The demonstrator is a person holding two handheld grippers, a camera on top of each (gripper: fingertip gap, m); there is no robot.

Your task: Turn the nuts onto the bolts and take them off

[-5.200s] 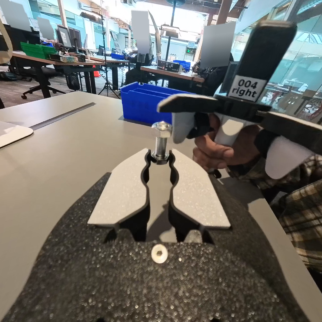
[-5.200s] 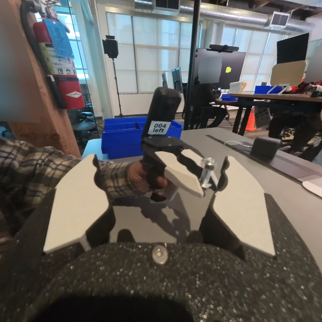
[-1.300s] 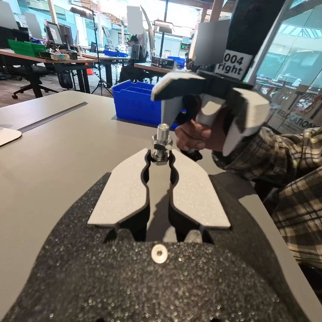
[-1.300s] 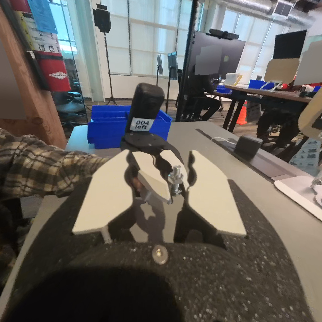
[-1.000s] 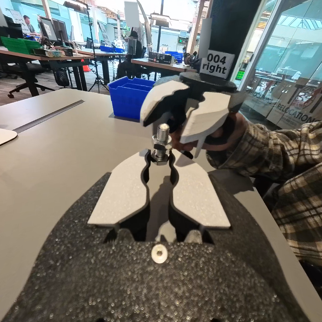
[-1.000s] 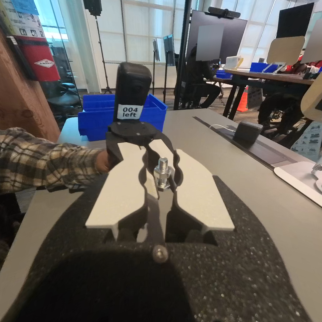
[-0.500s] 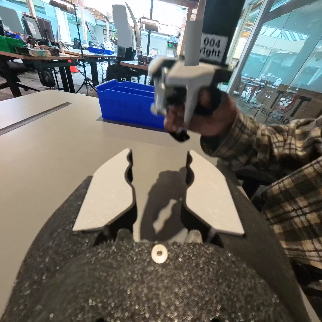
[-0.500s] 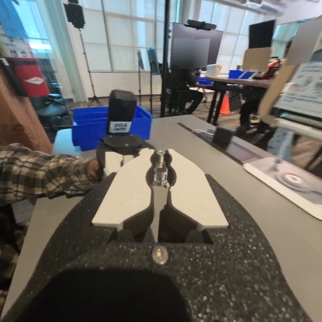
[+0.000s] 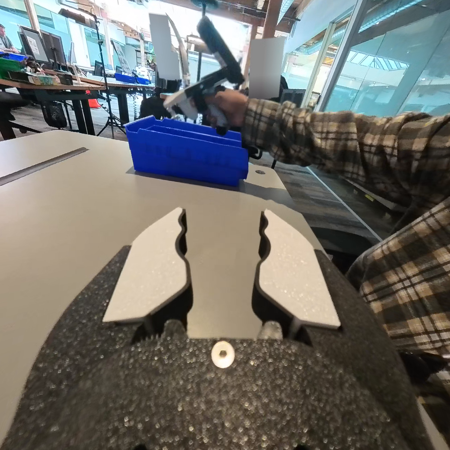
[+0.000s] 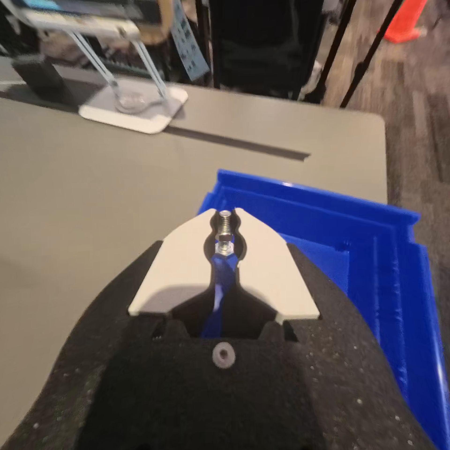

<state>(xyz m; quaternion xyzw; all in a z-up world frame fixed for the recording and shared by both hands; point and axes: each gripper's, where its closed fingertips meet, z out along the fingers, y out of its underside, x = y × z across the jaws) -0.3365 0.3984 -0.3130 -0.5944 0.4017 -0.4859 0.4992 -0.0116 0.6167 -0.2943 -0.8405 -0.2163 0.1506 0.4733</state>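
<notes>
My right gripper is shut on a silver bolt that has a nut threaded on its shank. It holds them over the near corner of a blue bin. In the left wrist view the right gripper hangs tilted above the far side of the blue bin, held by a hand in a plaid sleeve. My left gripper is open and empty, low over the grey table, well short of the bin.
A white stand base with a clear holder and a dark slot sit on the far part of the table. The table's right edge is close to my left gripper. Desks, tripods and seated people fill the background.
The left gripper let go of the bolt and opened. The right gripper closed on the bolt with its nut, carried it away from the left gripper and now holds it over the blue bin.
</notes>
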